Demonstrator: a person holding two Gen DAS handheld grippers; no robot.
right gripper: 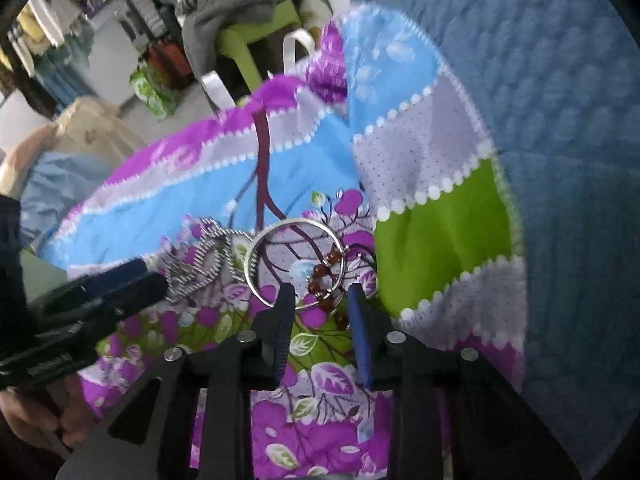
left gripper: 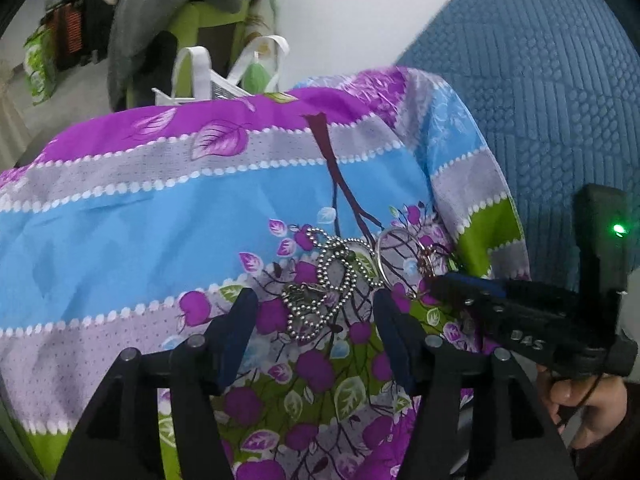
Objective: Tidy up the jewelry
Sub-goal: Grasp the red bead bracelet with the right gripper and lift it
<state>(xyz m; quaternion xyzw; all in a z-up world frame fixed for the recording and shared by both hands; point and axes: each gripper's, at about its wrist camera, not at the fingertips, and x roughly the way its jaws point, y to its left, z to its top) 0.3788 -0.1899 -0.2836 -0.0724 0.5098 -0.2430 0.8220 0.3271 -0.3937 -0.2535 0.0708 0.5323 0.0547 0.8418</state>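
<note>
Bedroom – floral bedsheet [left gripper: 120, 208] (clothes [left gripper: 168, 4] heaped)

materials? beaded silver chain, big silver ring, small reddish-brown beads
Beaded silver chain: likely metal ball chain, shiny, with bright glints on tiny spheres. Big silver ring: probably polished metal, thin rigid hoop. Small reddish-brown beads: glossy, slightly translucent; glass, resin or stone, can't tell.
</note>
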